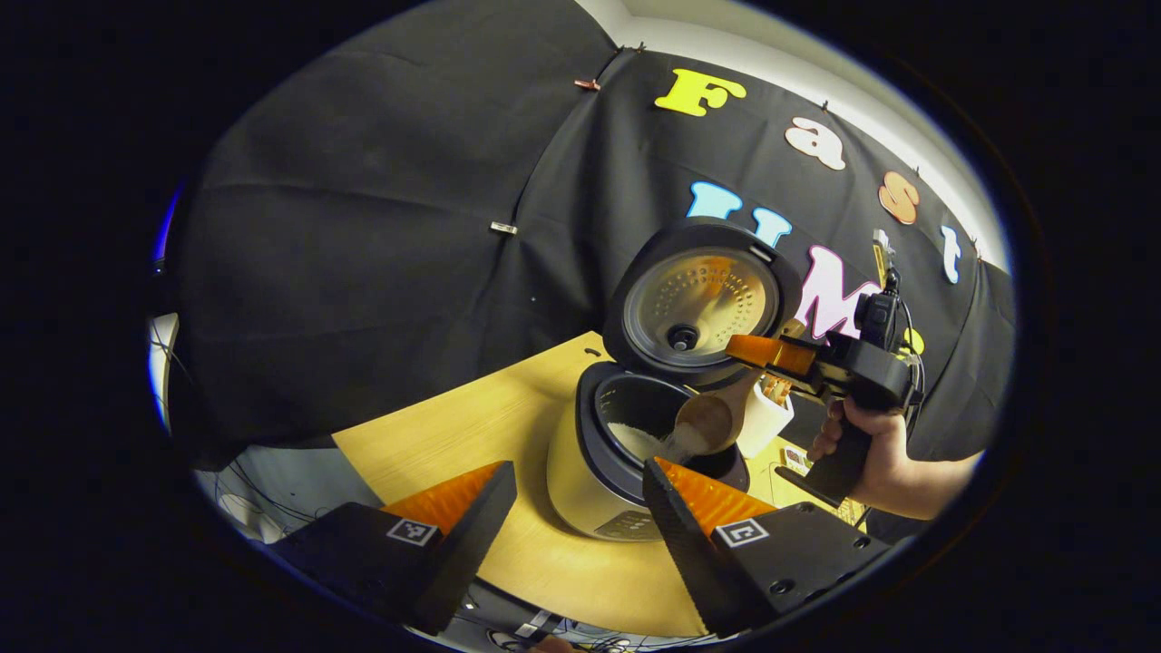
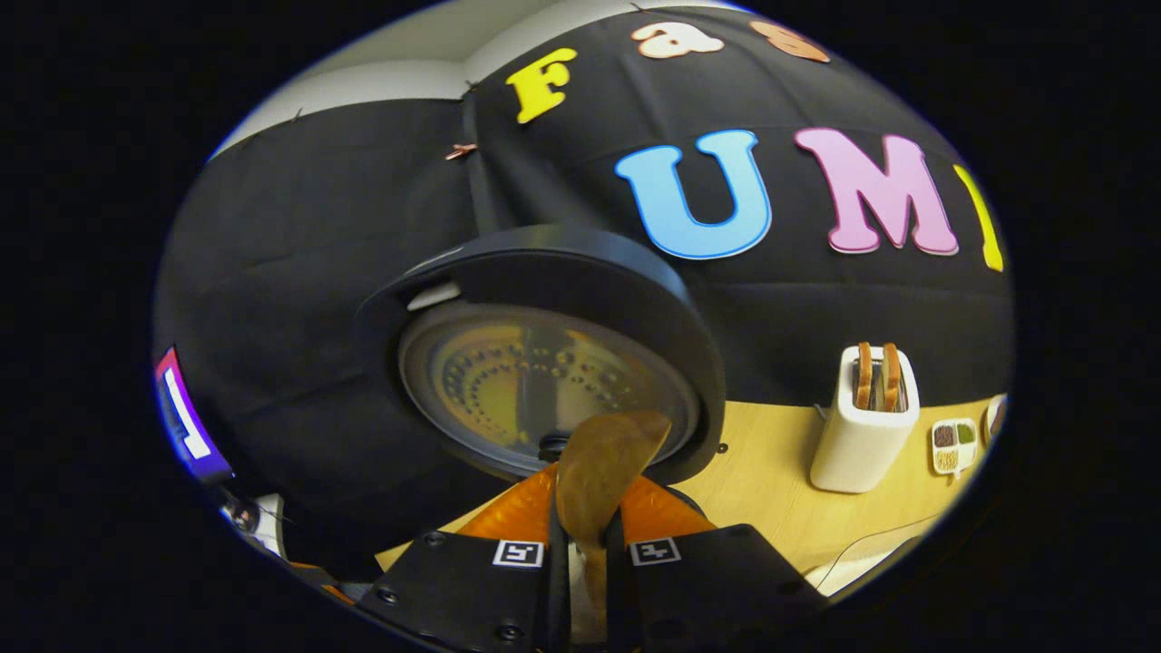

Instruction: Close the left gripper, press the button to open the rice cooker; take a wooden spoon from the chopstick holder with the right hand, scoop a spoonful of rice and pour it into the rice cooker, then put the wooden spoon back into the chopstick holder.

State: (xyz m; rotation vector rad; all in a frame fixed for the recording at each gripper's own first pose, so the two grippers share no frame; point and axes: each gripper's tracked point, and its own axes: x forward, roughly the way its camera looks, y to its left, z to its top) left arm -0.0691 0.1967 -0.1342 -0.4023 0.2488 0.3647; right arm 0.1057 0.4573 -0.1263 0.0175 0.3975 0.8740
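In the left gripper view, nearest the camera, the left gripper (image 1: 580, 494) has its two fingers spread wide apart, holding nothing. Just beyond them a cream and black rice cooker (image 1: 594, 481) stands on a light wooden table (image 1: 472, 426), its lid (image 1: 698, 304) swung up and standing open at the back. A patch of white rice (image 1: 644, 442) lies inside the dark inner pot. Over the pot's right side, a wooden spoon (image 1: 712, 422) tilts bowl-down, with rice spilling from its lower edge into the pot. To the right, a person's hand (image 1: 875, 449) holds the right gripper (image 1: 766, 355), whose fingers grip the spoon's handle. Just behind the spoon, right of the cooker, stands a white chopstick holder (image 1: 766, 419).

In the right gripper view, the right gripper (image 2: 585, 521) is narrowed onto the wooden spoon (image 2: 599, 476), a finger pressing on each side of the handle; the spoon's bowl rises just ahead. Behind it looms the underside of the open lid (image 2: 544, 381) with its dotted metal plate. Farther right on the table (image 2: 771, 481) stands the chopstick holder (image 2: 862, 431) with wooden utensils sticking up, and beside it, at the far right, a small divided dish (image 2: 952, 446).
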